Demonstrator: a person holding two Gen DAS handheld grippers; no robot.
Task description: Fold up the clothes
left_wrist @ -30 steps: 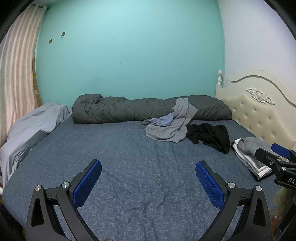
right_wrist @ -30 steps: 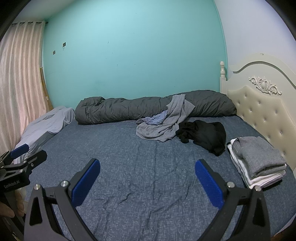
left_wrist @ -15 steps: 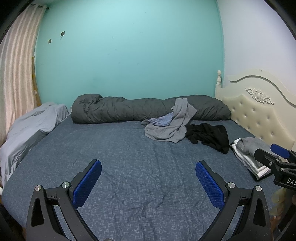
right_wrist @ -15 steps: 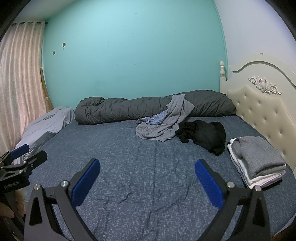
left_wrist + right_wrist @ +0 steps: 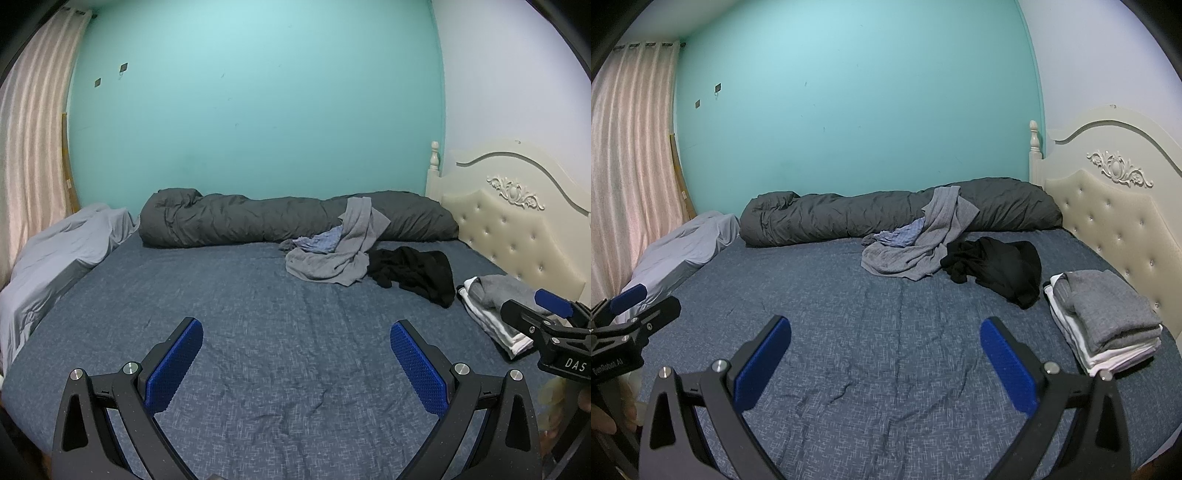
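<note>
Left tongs spread wide, empty, above bare blue bed. Right tongs likewise spread, gripping nothing. Grey garment crumpled at far side, draped partly up rolled duvet — bluish piece half buried under it, kind unclear. Black garment heaped just beside grey one. Folded stack near headboard; in left view, partly hidden behind right tongs' tip. Pale sheet cut off at left edge.
</note>
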